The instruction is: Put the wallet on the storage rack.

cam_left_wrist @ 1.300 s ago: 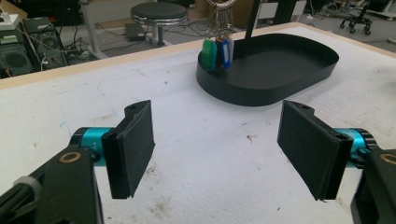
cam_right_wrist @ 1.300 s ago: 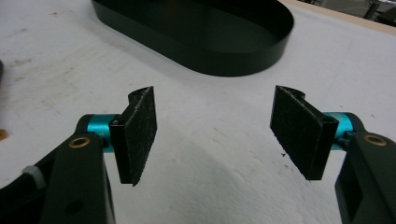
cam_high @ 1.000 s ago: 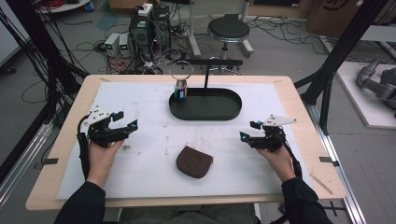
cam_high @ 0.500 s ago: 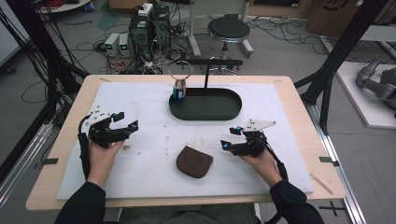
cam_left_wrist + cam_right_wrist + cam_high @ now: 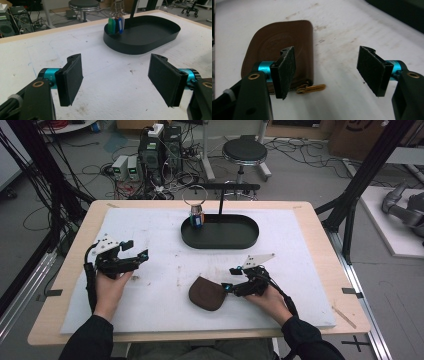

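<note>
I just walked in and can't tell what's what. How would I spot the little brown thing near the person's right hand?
Start at the black oval tray at the table's far side, then come straight toward the person. The brown leather pouch lies flat on the white mat, beside the open right gripper. It's the only brown item, with a small gold key poking out.

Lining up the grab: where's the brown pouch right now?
High view: the brown pouch lies front-centre on the white mat, just left of the open right gripper, with the black tray beyond.
</note>
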The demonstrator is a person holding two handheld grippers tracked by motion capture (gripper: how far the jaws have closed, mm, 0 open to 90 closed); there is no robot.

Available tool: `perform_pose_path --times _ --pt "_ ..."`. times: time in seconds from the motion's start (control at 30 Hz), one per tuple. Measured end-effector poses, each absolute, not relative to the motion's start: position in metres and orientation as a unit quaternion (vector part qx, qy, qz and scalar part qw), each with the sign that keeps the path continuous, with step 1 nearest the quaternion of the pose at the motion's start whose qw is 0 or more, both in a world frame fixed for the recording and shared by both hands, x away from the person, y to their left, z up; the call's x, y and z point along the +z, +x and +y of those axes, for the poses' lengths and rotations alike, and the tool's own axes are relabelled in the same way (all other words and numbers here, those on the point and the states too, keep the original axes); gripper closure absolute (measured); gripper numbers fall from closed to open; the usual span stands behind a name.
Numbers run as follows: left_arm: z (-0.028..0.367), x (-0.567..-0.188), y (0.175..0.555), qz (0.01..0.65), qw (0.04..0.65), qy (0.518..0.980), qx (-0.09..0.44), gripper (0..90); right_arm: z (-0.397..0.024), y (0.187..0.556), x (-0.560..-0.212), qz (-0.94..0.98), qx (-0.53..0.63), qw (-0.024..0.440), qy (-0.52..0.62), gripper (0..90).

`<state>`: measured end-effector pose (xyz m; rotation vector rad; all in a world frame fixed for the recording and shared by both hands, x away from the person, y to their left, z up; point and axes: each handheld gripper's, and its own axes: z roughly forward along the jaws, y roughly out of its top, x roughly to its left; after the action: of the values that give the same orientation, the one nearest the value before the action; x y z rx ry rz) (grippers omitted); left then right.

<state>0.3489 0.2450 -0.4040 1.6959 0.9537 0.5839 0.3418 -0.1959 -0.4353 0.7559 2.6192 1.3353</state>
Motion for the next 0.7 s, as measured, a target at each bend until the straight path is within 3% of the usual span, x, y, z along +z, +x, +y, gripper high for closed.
perform_pose_path --times 0.2,0.4,0.7 --pt "0.244 -0.404 0.349 0.397 0.527 0.711 0.245 27.7 -0.191 0.344 -0.441 0.867 0.425 0.018 0.259 32.3" --pt "0.242 -0.404 0.349 0.395 0.526 0.712 0.245 27.8 -0.195 0.354 -0.449 0.856 0.419 -0.055 0.298 31.0" --pt "0.239 -0.403 0.348 0.39 0.524 0.716 0.248 28.2 -0.195 0.35 -0.443 0.865 0.416 -0.062 0.274 35.4"
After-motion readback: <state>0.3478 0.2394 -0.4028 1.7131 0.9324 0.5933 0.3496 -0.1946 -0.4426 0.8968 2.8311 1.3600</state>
